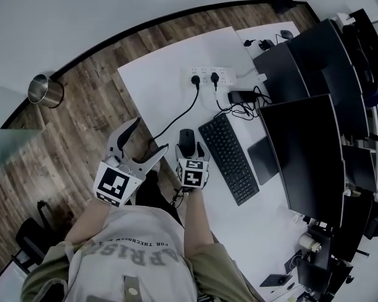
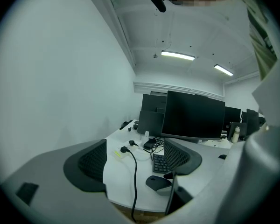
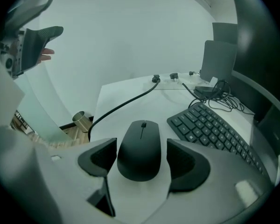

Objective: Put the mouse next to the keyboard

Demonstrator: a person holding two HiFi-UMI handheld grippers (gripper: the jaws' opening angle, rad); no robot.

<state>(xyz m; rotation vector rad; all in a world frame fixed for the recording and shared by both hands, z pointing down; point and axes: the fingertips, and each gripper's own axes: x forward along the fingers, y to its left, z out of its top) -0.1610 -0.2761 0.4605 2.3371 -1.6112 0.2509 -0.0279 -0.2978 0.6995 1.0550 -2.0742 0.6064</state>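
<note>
A white tabletop (image 1: 152, 83) is seen in a room with a wood-plank floor (image 1: 82, 128) and plain pale walls. Two strip lights (image 2: 178, 55) are mounted on the ceiling. A round metal bin (image 1: 45, 90) is stood on the floor at ten o'clock from the tabletop, well apart from it. Along the tabletop's three o'clock side a row of dark monitors (image 1: 309, 156) is ranged. A white power strip (image 1: 208, 75) is laid toward twelve o'clock, and a black cable (image 1: 179, 118) is run from it toward the near edge. The black keyboard (image 1: 229, 157) is laid slantwise before the monitors. The black mouse (image 3: 141, 148) is found flat on the tabletop at the keyboard's nine o'clock, near it but apart. The right tongs (image 3: 142, 161) are held released, with one jaw at each side of the mouse and a gap shown at both pads. The left tongs (image 2: 136, 164) are held released and empty, beyond the tabletop's edge, at eight o'clock from the mouse.
</note>
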